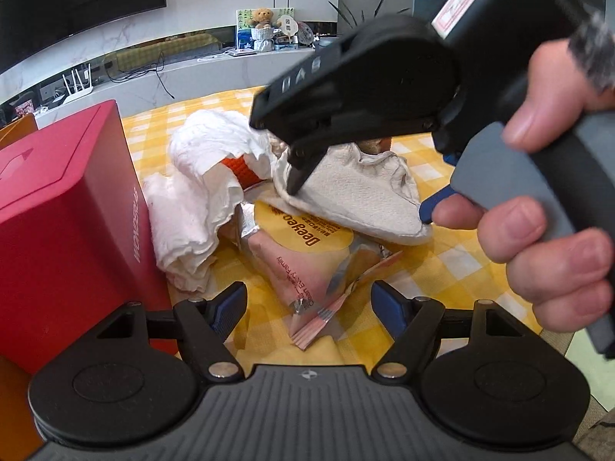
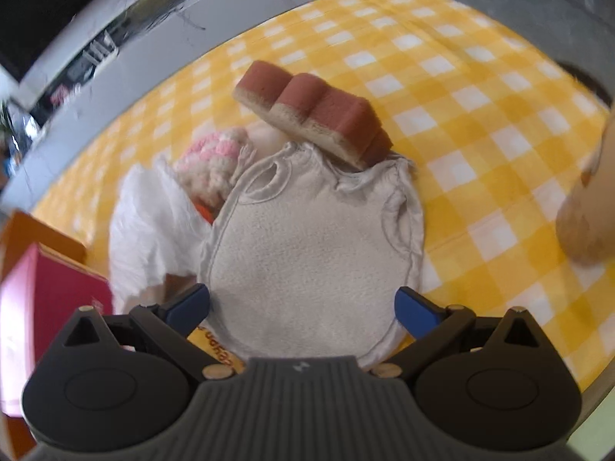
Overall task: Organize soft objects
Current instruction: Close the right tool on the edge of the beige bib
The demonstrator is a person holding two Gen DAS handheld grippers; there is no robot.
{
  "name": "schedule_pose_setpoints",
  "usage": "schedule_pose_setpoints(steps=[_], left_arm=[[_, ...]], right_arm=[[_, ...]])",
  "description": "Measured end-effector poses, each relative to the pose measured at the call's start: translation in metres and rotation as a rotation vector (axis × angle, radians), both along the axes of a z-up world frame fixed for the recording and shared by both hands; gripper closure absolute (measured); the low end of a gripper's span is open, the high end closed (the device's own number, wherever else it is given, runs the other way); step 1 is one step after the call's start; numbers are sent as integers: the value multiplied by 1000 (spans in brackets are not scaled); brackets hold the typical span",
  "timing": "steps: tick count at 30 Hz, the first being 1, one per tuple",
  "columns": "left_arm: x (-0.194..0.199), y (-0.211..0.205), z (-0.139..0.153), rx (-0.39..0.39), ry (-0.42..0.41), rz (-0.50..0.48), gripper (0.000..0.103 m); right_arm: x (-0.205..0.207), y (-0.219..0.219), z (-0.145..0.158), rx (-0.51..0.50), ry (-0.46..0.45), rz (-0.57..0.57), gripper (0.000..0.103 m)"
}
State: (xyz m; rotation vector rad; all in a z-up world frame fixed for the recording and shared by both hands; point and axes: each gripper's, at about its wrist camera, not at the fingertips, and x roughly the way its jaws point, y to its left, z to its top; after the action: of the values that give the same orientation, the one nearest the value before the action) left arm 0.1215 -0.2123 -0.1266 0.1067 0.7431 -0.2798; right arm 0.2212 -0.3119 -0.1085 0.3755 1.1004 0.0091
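Directly between right tongs [image 2: 301, 307], cloth [image 2: 307, 238] (untouched)

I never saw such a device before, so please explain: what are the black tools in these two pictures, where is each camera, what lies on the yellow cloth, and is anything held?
A person holds a hand-operated gripper in each hand; there is no robot. Each picture comes from a camera on one gripper, looking along its fingers. The left gripper is open above a wipes packet, beside a red box. The right gripper is open over a beige cloth. On the checked tablecloth also lie a sponge, white tissue and a knitted pink item. Neither gripper holds anything.
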Motion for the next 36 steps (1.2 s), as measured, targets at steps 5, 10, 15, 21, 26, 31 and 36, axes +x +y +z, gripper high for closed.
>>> schedule_pose_setpoints(steps=[5,10,15,21,26,31,36], left_arm=[[-5,5,2,9,-9,-15,16],[-8,2,4,25,-10,-14,16],[-12,4,7,17,-1,-13,16],[-10,7,4,23,1,-17,16],[-7,8,0,20,14,-20,16],[-3,13,-2,-5,37,3,16],[-2,18,-1,-13,42,14,16]], right_arm=[[-6,-15,-8,120,25,-30,39],[-11,-31,-12,60,53,-100,103],[-21,-45,-4,122,11,-122,98],[-31,-19,39,105,-237,44,13],[-21,25,25,-123,-134,205,19],[-18,26,4,-240,-80,232,20],[-18,15,2,-74,-44,214,83]])
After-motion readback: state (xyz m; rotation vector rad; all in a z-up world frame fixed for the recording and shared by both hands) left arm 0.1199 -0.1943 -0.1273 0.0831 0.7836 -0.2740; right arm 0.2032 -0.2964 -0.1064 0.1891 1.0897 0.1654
